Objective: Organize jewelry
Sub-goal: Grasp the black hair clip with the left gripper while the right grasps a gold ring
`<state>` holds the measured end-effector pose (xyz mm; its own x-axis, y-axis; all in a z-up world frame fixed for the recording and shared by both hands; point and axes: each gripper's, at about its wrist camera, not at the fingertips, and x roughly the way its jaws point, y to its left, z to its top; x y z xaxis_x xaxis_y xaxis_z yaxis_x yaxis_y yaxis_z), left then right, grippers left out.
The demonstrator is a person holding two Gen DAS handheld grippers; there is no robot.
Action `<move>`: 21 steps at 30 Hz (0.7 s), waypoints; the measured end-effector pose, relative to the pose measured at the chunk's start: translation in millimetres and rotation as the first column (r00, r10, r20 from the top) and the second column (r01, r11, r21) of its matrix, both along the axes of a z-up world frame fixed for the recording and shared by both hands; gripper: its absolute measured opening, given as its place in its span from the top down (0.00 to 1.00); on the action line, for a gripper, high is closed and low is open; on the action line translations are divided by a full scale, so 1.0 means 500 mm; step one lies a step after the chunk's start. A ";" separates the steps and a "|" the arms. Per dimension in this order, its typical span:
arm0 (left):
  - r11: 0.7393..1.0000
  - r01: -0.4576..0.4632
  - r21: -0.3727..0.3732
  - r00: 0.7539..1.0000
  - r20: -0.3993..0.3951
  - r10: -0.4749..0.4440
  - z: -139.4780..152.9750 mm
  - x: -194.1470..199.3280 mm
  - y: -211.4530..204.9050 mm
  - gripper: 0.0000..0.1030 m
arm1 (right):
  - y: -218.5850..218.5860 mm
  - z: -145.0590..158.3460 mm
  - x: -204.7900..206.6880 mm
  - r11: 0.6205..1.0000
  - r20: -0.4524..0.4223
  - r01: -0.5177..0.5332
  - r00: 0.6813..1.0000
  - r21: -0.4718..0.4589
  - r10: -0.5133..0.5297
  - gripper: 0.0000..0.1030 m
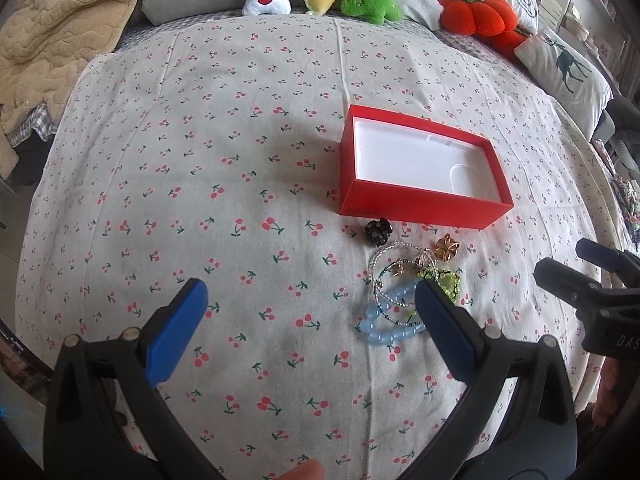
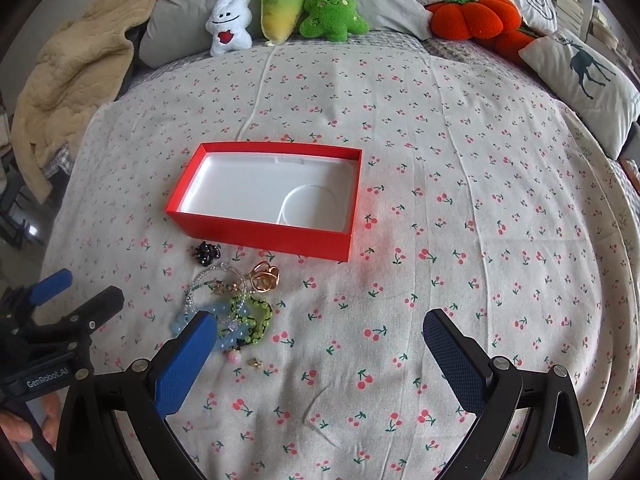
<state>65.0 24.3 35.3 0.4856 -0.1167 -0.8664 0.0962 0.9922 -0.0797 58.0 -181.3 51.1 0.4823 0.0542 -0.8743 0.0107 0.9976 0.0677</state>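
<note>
An open red box (image 1: 420,204) (image 2: 256,234) with a white empty lining lies on the cherry-print bedspread. In front of it sits a small heap of jewelry: a black flower piece (image 1: 377,231) (image 2: 206,253), a gold ring-like piece (image 1: 447,248) (image 2: 264,278), clear beaded bracelets (image 1: 386,276) (image 2: 218,276), a pale blue bead bracelet (image 1: 380,326) (image 2: 224,320) and a green bead piece (image 1: 450,282) (image 2: 260,316). My left gripper (image 1: 310,300) is open, its right finger over the heap's edge. My right gripper (image 2: 320,330) is open, the heap by its left finger. Both hold nothing.
Plush toys (image 2: 280,12) and pillows (image 2: 580,76) line the bed's far edge, with an orange pumpkin cushion (image 2: 472,16) at right. A beige blanket (image 1: 56,28) is bunched at the far left. A hand (image 2: 24,424) holds the left tool.
</note>
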 end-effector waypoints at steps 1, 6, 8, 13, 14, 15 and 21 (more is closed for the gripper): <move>1.000 0.001 -0.022 1.000 -0.012 -0.001 -0.005 0.007 0.003 0.00 | -0.003 -0.004 0.004 1.000 0.002 0.001 1.000 0.012 -0.001 0.00; 0.987 0.016 -0.157 0.998 -0.060 -0.026 -0.028 0.043 0.012 0.06 | -0.031 -0.044 0.035 0.991 -0.030 0.028 0.999 0.132 -0.024 0.02; 0.976 0.016 -0.219 0.996 -0.078 -0.034 -0.039 0.055 0.016 0.14 | -0.036 -0.059 0.049 0.982 -0.057 0.019 0.998 0.188 -0.008 0.13; 0.954 0.018 -0.298 0.991 -0.120 -0.056 -0.067 0.081 0.010 0.41 | -0.031 -0.084 0.073 0.971 -0.081 -0.007 0.996 0.240 0.027 0.40; 0.953 0.020 -0.302 0.990 -0.124 -0.060 -0.071 0.085 0.006 0.46 | -0.030 -0.087 0.076 0.969 -0.086 -0.008 0.996 0.249 0.030 0.42; 0.953 0.023 -0.304 0.990 -0.127 -0.064 -0.075 0.089 0.003 0.50 | -0.029 -0.090 0.079 0.967 -0.091 -0.008 0.995 0.255 0.032 0.45; 0.952 0.057 -0.300 0.986 -0.133 -0.101 -0.092 0.105 -0.028 0.56 | -0.024 -0.101 0.096 0.961 -0.120 0.009 0.992 0.278 0.025 0.49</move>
<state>117.6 10.5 -10.7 0.3357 -0.4101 -0.8480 0.1388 0.9120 -0.3861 105.8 -193.4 0.5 0.3724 0.3061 -0.8762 0.0280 0.9399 0.3402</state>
